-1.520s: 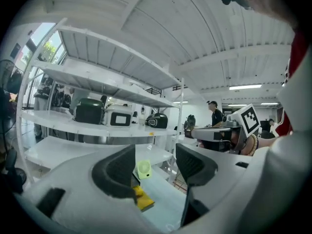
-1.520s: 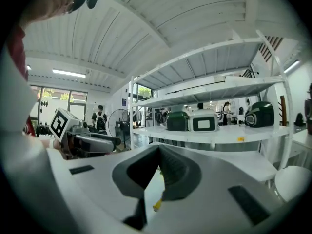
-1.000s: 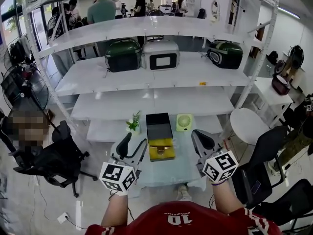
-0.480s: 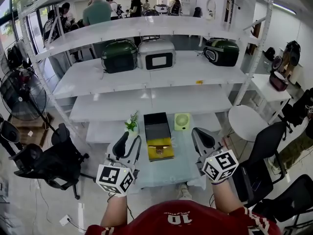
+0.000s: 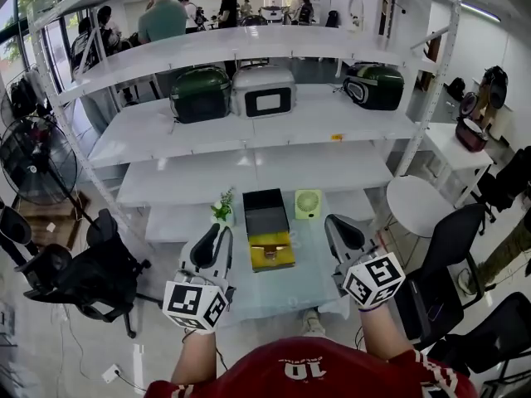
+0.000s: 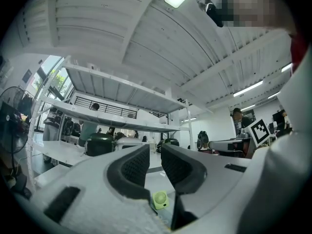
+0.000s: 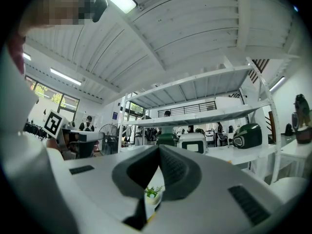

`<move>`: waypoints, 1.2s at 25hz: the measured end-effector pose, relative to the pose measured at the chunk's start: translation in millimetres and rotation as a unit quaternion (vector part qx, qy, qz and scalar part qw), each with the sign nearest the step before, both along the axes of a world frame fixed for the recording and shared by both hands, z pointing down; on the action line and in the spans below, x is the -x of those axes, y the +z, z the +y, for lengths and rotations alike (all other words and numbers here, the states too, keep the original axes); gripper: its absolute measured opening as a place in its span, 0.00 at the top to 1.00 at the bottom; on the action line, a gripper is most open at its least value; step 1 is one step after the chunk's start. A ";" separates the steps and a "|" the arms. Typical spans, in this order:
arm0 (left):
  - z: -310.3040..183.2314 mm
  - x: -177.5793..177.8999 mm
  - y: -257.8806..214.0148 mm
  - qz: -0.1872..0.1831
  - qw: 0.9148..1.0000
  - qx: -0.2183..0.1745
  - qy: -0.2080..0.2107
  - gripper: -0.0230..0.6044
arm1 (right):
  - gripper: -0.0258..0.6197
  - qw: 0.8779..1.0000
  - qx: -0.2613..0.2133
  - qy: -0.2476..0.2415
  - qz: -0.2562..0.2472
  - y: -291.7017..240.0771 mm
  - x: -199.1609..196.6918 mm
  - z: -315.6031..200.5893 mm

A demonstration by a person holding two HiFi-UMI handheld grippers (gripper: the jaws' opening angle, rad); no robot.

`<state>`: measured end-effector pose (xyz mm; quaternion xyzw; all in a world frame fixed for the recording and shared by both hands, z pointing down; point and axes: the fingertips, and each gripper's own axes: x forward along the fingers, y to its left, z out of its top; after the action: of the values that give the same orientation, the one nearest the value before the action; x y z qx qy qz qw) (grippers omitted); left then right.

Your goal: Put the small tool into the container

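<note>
- The left hand-held gripper (image 5: 217, 237) hangs above the near left part of the desk (image 5: 290, 298). Its jaws have just been closing and now stand a narrow slit apart, with nothing between them. If it goes down like this, the slit is probably too tight to take the tool, and the tips would shove it instead.
- The right hand-held gripper (image 5: 338, 226) hangs above the near right part, jaws together and empty. Reaching in without parting them would only knock things about.
- The small tool seems to be the yellow piece (image 5: 272, 252) in the middle of the desk, right against the near side of the black container (image 5: 267, 214), which stands at the far edge. Its shape is too small to make out, so a poorly chosen grasp line is a real risk, and it may twist out or slip.
- With the tool this close to the container, a jaw coming down on its far side may strike the container wall and push the container toward the far edge.
- The desk top looks like glass, so a nudged tool would likely slide.
- I cannot tell whether the container's top is fully open. If it is not, the tool would land on it and roll off.
- The potted plant (image 5: 224, 209) near the far left corner and the green fan (image 5: 309, 205) near the far right flank the container. A wide carrying swing may tip either.
</note>
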<state>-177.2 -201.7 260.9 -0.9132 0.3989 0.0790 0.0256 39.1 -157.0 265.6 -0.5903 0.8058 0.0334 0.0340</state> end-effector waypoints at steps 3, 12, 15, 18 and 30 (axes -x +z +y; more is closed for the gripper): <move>0.8 0.2 -1.1 0.005 1.000 -0.001 0.002 0.96 | 0.96 1.000 -0.001 0.001 -0.001 -1.5 -0.4 1.2; 1.8 -0.8 -0.1 0.004 1.000 -0.001 0.006 0.97 | 0.96 1.000 0.001 0.008 -0.001 -1.8 -2.3 3.1; 1.3 1.1 2.2 0.000 1.000 0.001 0.004 0.97 | 0.96 1.000 0.003 0.008 -0.002 -0.5 -0.5 3.6; 1.1 2.2 5.9 -0.003 1.000 0.004 0.002 0.97 | 0.96 1.000 0.005 0.007 -0.002 1.4 0.5 4.2; -0.6 3.8 11.2 -0.003 1.000 0.012 0.003 0.97 | 0.96 1.000 0.010 -0.004 -0.002 4.1 7.2 1.0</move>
<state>-181.0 -202.3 272.1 -0.9150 0.3968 0.0713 0.0159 32.0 -156.0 269.6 -0.5873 0.8085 0.0240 0.0304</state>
